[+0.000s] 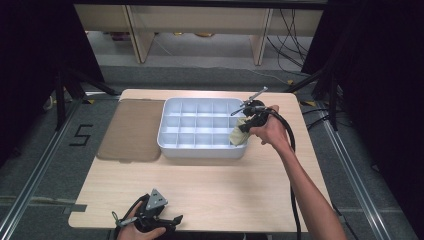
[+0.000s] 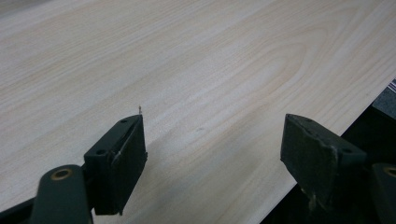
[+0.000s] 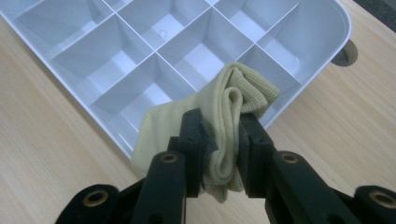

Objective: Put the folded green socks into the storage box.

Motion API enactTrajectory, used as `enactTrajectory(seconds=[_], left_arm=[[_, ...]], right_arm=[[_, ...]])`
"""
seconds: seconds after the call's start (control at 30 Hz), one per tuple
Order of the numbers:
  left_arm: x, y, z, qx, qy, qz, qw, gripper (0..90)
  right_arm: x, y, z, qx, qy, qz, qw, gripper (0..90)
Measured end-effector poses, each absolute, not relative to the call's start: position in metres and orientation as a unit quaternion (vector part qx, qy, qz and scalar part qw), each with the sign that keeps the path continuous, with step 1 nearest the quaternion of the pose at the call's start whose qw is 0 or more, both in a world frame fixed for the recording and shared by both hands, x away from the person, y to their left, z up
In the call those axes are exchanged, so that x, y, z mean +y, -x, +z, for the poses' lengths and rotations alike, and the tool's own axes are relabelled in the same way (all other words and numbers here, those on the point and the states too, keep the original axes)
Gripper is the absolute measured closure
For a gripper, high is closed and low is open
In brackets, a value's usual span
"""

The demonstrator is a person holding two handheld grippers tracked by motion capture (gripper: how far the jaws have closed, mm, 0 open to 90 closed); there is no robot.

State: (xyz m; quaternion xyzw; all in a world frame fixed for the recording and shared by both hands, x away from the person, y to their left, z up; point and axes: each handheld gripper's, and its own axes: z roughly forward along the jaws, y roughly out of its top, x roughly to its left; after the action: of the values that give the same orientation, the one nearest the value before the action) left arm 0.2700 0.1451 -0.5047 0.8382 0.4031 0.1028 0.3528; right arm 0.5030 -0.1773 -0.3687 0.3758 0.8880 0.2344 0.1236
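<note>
Right gripper (image 3: 219, 140): its jaws were clamped on a folded pale yellow-green knitted sock (image 3: 229, 116), held over the near right corner of the white plastic tray with a grid of square compartments (image 1: 167, 142).
Sock: bunched between the jaws, its cuff end above the tray's corner compartment and rim, the rest hanging over the tray's edge toward the hand.
Left gripper (image 1: 150, 215): it sat well apart from the tray, at the near edge of the pale wooden desk (image 1: 225, 185); its jaws stood wide apart with nothing between them.
Brown flat mat (image 1: 132, 130): it lay on the desk just beside the tray's left side.
Tray: its visible compartments held nothing.
</note>
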Motion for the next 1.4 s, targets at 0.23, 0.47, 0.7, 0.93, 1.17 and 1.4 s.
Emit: enactTrajectory(seconds=[0.23,0.47,0.7,0.93,1.17,1.4], left_arm=[[0.145,-0.27,-0.504,0.393,-0.845,0.107,0.347,21.8],[0.145,-0.27,-0.504,0.403,-0.839,0.104,0.351,21.8],[0.145,-0.27,-0.504,0.393,-0.846,0.107,0.344,21.8],[0.145,-0.27,-0.504,0.394,-0.845,0.107,0.346,21.8],[0.145,-0.27,-0.504,0.395,-0.844,0.108,0.347,21.8],[0.145,-0.269,-0.505,0.402,-0.841,0.104,0.348,21.8]], right_arm=[[-0.174,-0.511,-0.378,0.892,-0.379,0.213,0.125,74.4],[-0.168,-0.514,-0.387,0.897,-0.373,0.191,0.144,74.3],[-0.162,-0.514,-0.395,0.901,-0.366,0.169,0.157,74.3],[-0.156,-0.515,-0.401,0.91,-0.348,0.159,0.159,74.3],[-0.155,-0.516,-0.41,0.912,-0.347,0.156,0.154,74.3],[-0.15,-0.514,-0.422,0.915,-0.346,0.145,0.149,74.2]])
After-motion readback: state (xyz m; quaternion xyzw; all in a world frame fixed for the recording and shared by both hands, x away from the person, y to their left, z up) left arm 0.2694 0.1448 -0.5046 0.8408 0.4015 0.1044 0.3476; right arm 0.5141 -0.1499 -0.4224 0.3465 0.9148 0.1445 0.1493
